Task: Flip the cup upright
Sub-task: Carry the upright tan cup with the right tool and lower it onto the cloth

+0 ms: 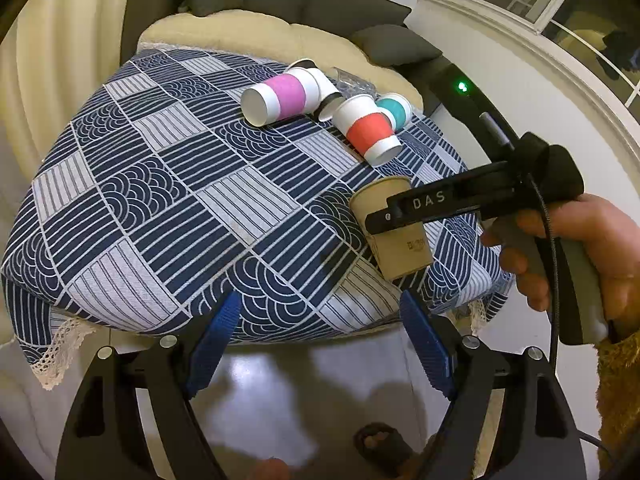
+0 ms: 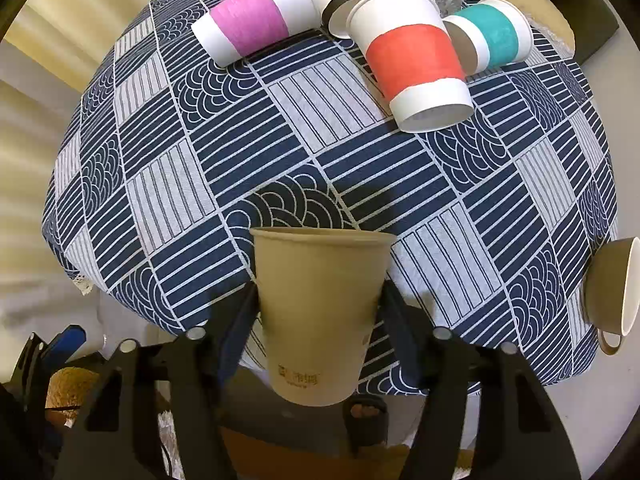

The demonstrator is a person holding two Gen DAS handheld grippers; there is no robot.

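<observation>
- Table [image 2: 280,152]: I see it covered by a blue-and-white patterned tablecloth [image 1: 160,200]. It serves as the set-down surface, and the patch just ahead of the held cup shows only bare cloth.
- Right gripper [image 2: 318,300]: I hold it at the near edge of the table with its two fingers clamped on the sides of the brown paper cup [image 2: 320,312]. From the left wrist view the same tool grips the cup across its mid-body.
- Left gripper [image 1: 320,332]: I keep it back from the table edge with its blue pads spread apart and nothing between them. It takes no part in this step.
- Brown paper cup: its rim points up and its base points down in the right wrist view, slightly tilted in the left wrist view. It sits over the near table edge; I cannot tell whether its base touches the cloth.
- Progress judgement: the turn to upright looks essentially done. What is left is to seat the base flat on the cloth, release the fingers and withdraw.
- Other cups: the pink-banded cup [image 2: 252,20], red-banded cup [image 2: 416,64] and teal-banded cup [image 2: 492,32] lie on their sides at the far end, well apart from the held cup.
- A beige mug [image 2: 612,288] lies on its side at the right edge.
</observation>
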